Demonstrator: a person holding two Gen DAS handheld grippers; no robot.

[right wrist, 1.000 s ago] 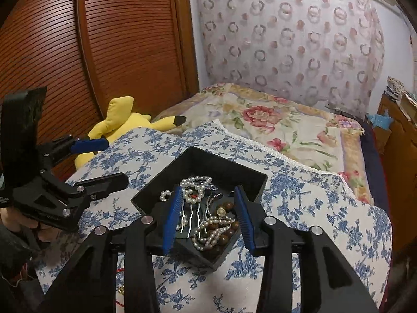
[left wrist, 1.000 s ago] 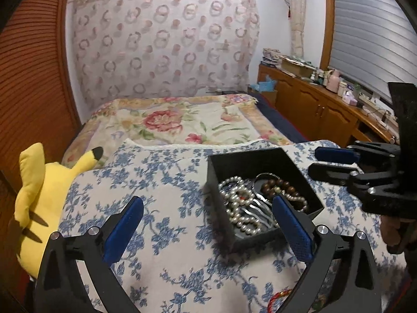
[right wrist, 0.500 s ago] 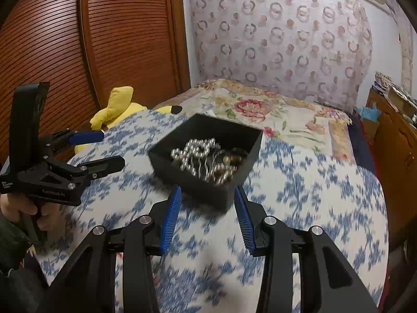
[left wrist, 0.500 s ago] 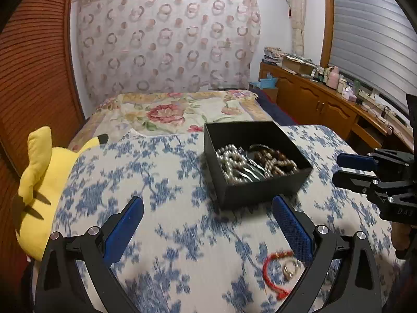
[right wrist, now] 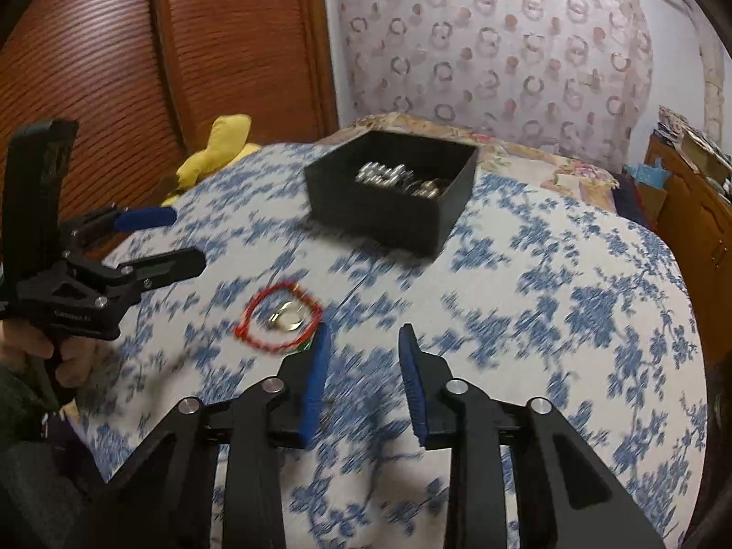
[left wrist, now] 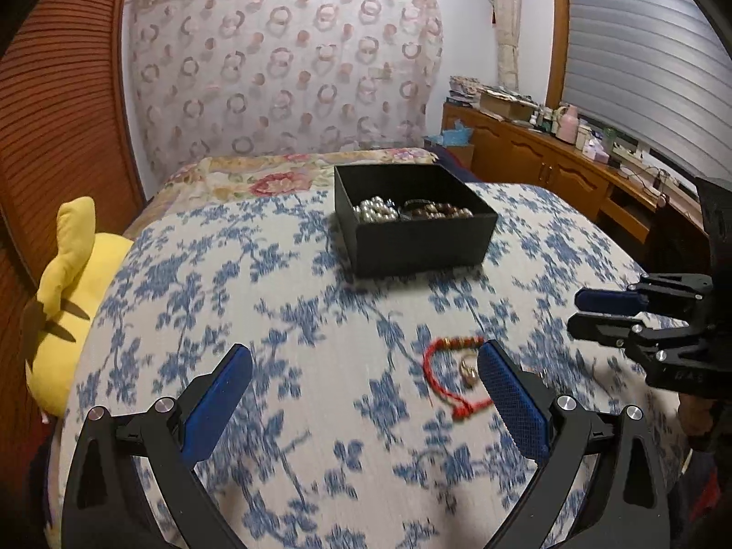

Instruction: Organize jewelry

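Nearby, red bracelet just beyond left tongs and right tongs, both apart.

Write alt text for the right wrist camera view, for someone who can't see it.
The open right tool hovers empty over a blue floral bedspread, just right of a red cord bracelet looped around a small metal ring. Beyond sits a black box of pearls and beads; the left tool is at far left.

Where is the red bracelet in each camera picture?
Left wrist view: the red bracelet lies low and right of middle, beside the left gripper's right finger.
Right wrist view: the bracelet lies left of middle.
Shared landmark: the black box sits beyond it.
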